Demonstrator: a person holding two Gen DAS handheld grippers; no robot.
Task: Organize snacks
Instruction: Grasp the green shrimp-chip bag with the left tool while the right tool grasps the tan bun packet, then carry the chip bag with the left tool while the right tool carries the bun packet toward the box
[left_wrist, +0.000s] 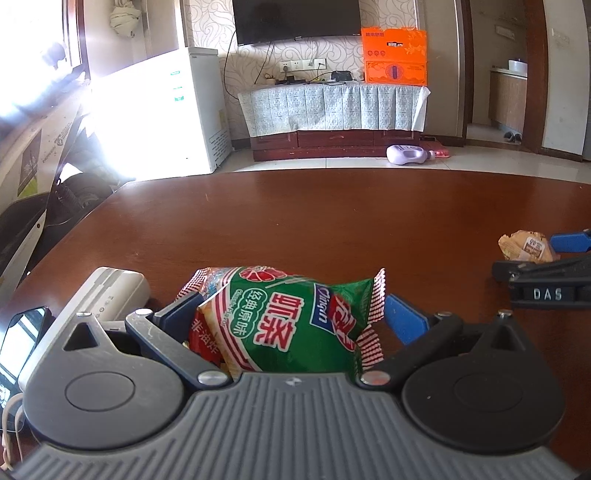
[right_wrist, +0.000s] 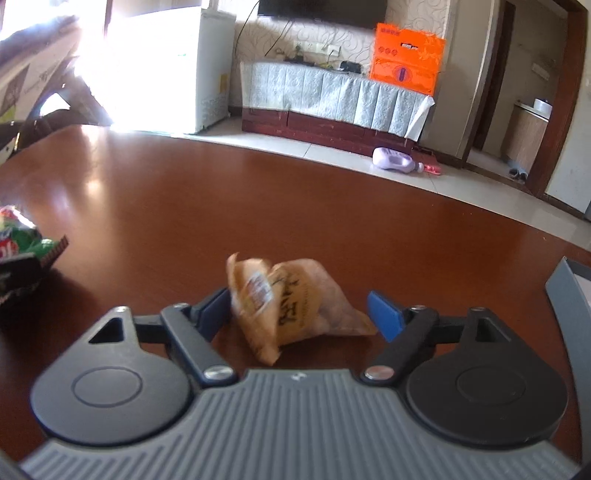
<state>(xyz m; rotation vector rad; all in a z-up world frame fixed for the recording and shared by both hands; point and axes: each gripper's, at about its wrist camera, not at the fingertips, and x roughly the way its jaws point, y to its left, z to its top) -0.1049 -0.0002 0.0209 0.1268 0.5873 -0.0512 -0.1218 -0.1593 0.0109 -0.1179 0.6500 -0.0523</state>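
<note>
Table (left_wrist: 332, 221) of dark red wood carries every item in both wrist views. Left of the left gripper (left_wrist: 291, 314) lie a white box-shaped device (left_wrist: 110, 291) and a phone (left_wrist: 22, 332), close beside its left linkage. Between the fingers sits a green snack bag (left_wrist: 291, 325). The left finger (left_wrist: 181, 306) touches the bag's side; the right finger (left_wrist: 404, 317) touches only the crimped red-and-white seal. Judged state: the jaws stand wide and released around the bag, not pinching it, though the contact on the left leaves this uncertain.

To the right of that claw, near the edge of the left view, the right gripper (right_wrist: 299, 310) stands over a tan wrapped snack (right_wrist: 295, 306). The wrapped snack lies between its fingers, touching or nearly touching the left one and apart from the right one. These jaws stand released as well. The view is motion-blurred, so finer contact cannot be confirmed. A grey tray edge (right_wrist: 565, 295) shows to the right of this claw.

Handling, as an estimate: the bag appears air-filled, light, glossy and slippery, with brittle contents. Take hold across the flat sealed end or the middle with gentle closure. The wrapped snack appears soft, light and crushable. Grip across its bulk, not the loose crinkled corner.
</note>
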